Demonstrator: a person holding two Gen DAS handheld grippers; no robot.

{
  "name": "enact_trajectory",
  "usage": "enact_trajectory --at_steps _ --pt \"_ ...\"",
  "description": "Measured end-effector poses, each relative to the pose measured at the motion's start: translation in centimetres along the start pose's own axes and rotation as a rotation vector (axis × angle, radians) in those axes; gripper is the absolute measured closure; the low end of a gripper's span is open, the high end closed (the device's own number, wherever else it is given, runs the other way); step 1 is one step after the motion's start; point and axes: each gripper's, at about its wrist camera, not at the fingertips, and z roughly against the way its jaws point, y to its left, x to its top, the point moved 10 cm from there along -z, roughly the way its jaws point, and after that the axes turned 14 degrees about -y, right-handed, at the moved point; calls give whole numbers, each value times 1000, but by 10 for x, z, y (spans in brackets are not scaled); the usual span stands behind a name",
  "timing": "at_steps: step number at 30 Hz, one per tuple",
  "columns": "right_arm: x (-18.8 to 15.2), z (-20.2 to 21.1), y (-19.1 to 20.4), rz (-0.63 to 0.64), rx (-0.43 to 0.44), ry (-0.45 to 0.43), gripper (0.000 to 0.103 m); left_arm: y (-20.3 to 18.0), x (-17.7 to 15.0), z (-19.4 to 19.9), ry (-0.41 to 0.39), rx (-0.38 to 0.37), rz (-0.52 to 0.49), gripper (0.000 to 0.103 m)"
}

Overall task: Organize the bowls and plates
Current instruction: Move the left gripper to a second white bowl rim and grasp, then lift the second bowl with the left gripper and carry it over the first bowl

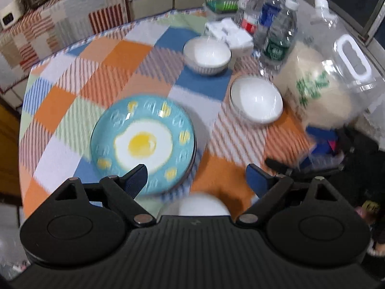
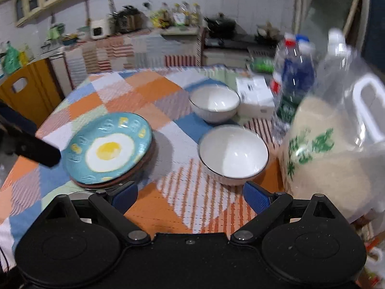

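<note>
A blue plate with a fried-egg design [image 1: 143, 142] lies on the checked tablecloth, stacked on another plate whose brown rim [image 2: 134, 172] shows beneath it. Two white bowls stand to its right: a near one [image 1: 256, 100] [image 2: 233, 154] and a far one [image 1: 207, 55] [image 2: 214, 103]. A third white bowl [image 1: 199, 204] shows just under my left gripper. My left gripper [image 1: 196, 178] is open and empty above the table's near edge, its left finger over the plate's rim. My right gripper [image 2: 190, 196] is open and empty, in front of the near bowl.
A large clear jug of rice [image 1: 336, 82] [image 2: 336, 144] stands at the right. Several water bottles [image 1: 269, 21] and a white box [image 1: 231, 33] stand behind the bowls. A yellow chair back [image 2: 26, 91] is at the table's left. Kitchen counters lie beyond.
</note>
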Motion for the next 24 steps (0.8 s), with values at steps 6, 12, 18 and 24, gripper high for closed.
enact_trajectory --at_steps 6,12,18,24 --pt "-20 -44 -26 -47 -53 59 6 -21 19 -64 -39 -46 44 16" --pt "-29 -77 -37 -136 -69 97 7 -41 25 -134 -20 -69 103 20" --pt "-37 -106 -47 -176 -121 121 7 -45 19 -186 75 -100 173 47" --pt "-40 -124 -52 -64 -159 124 8 -45 11 -208 85 -133 254 75"
